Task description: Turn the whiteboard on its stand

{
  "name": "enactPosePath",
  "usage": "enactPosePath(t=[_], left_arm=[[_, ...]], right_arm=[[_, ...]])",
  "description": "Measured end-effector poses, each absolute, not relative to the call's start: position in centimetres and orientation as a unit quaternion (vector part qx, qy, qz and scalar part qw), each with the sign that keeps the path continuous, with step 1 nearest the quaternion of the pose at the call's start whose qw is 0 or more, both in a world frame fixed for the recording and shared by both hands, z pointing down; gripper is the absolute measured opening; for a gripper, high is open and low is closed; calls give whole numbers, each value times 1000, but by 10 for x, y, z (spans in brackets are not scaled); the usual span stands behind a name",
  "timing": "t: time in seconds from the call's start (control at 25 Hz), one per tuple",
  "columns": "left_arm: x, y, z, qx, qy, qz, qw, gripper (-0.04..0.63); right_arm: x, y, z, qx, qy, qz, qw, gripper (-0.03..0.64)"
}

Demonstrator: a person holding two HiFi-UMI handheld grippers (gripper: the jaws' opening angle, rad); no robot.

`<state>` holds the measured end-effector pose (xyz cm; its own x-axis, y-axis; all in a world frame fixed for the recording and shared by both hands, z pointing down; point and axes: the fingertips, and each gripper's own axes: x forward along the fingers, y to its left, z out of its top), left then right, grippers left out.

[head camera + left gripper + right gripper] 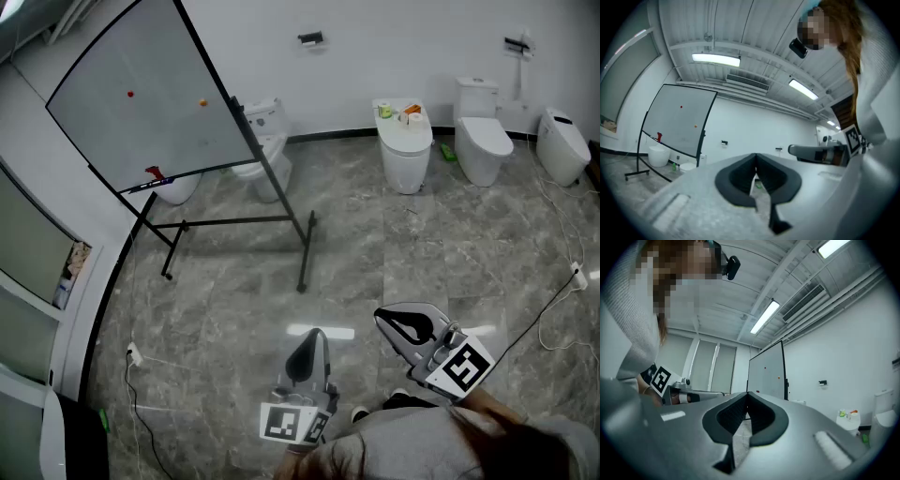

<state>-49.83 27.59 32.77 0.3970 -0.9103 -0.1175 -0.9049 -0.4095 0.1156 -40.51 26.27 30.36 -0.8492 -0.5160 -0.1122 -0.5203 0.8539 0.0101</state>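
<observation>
**While the board stood far off, both grippers were shut and empty**

Though the task had not visibly begun, the layout was plain from the head view. Grey stone floor [375, 253] filled most of the frame, and the board [141, 94] stood at its far left, well apart from the person. It leaned on a black stand [234, 221], whose feet spread across the floor toward the room's middle. Its long side ran from the near left up toward the back wall. The dark right edge was the part facing the grippers.

Toilets [405, 141] lined the back wall, off to the right of the board.

Both grippers were low and close to the body, pointing roughly level into the room. The left gripper [315, 334] had its jaws together at the tips with nothing between them. The right gripper [380, 317] was likewise fully closed and empty. The board lay ahead and to the left of both, so the left gripper was probably the nearer. Either would have to cross open floor before reaching the frame.

Smallest were a red magnet [130, 94], an orange magnet [202, 102] and a red item [155, 173] on the board's lower ledge.
</observation>
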Motion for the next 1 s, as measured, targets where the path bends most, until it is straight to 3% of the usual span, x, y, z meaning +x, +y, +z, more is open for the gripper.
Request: enactPosePath(t=[1.0], left_arm=[[-470,241,334,809,-583,-80,8,3]], right_arm=[[-355,213,314,-255,966,23,47,5]])
